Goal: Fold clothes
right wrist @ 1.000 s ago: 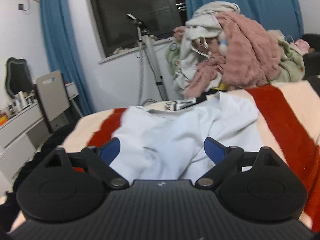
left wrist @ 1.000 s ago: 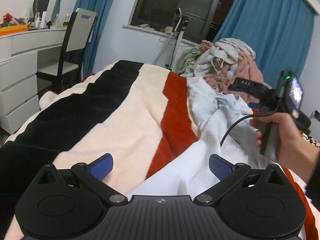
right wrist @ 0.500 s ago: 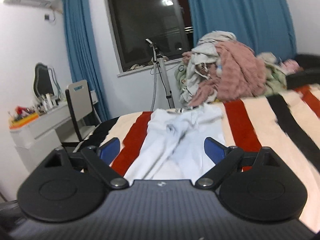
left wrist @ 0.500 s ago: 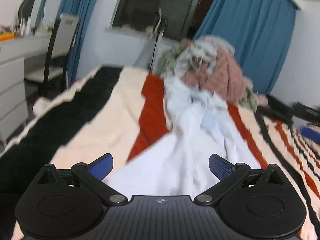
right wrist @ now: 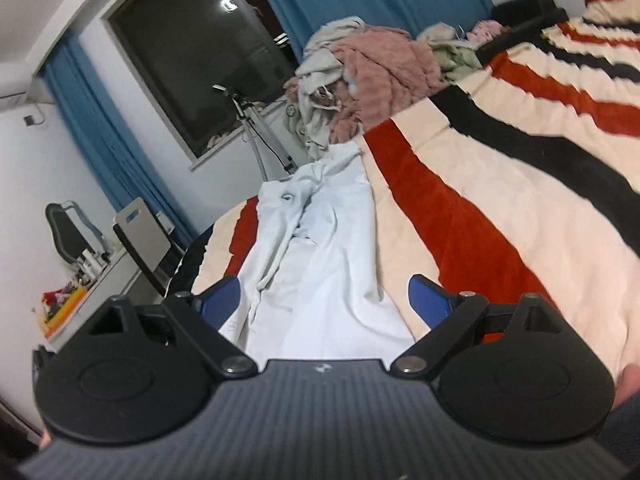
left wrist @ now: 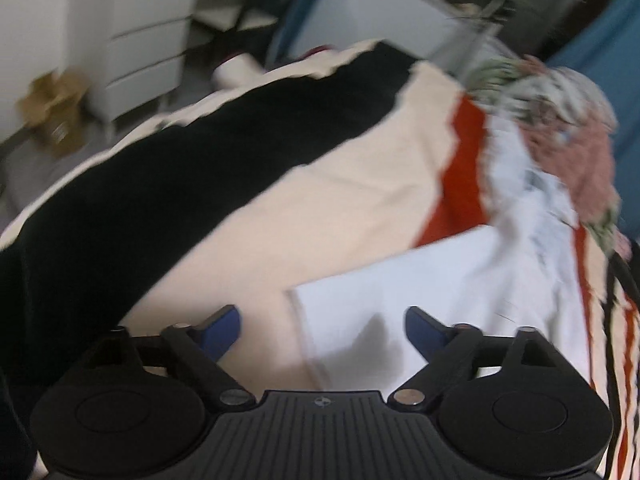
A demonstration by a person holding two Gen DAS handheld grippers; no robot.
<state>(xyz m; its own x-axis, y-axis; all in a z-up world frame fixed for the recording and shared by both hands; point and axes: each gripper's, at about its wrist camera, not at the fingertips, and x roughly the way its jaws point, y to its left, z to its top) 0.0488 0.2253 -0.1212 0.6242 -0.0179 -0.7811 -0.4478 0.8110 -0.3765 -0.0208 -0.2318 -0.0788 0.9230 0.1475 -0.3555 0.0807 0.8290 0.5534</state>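
- Left wrist view: the left claw (left wrist: 320,330) is spread wide and holds nothing. A second ago it looked level along the bed, with the other hand and its tool in sight at the right; now it tilts down and stands close over the near corner of the white garment (left wrist: 440,300). The garment's hemmed edge lies between the two blue fingertips (left wrist: 222,328), one over bare blanket, the other over white cloth. The picture is blurred by motion.
- The white garment runs from that corner away toward the pile of clothes (left wrist: 560,120) at the far end of the striped blanket (left wrist: 320,200), its far part rumpled just before the pile.
- Right wrist view: the right claw (right wrist: 324,300) is also spread and empty. It was near the garment's far end a second ago; now it sits at the near end, the white garment (right wrist: 320,260) stretching lengthwise from between its fingertips toward the pile of clothes (right wrist: 360,72).
- What this means, as I judge it: both claws have gone to the garment's near hem, open, which suits taking hold of that edge for a fold. The garment lies long and creased, not yet in a tidy folded shape.
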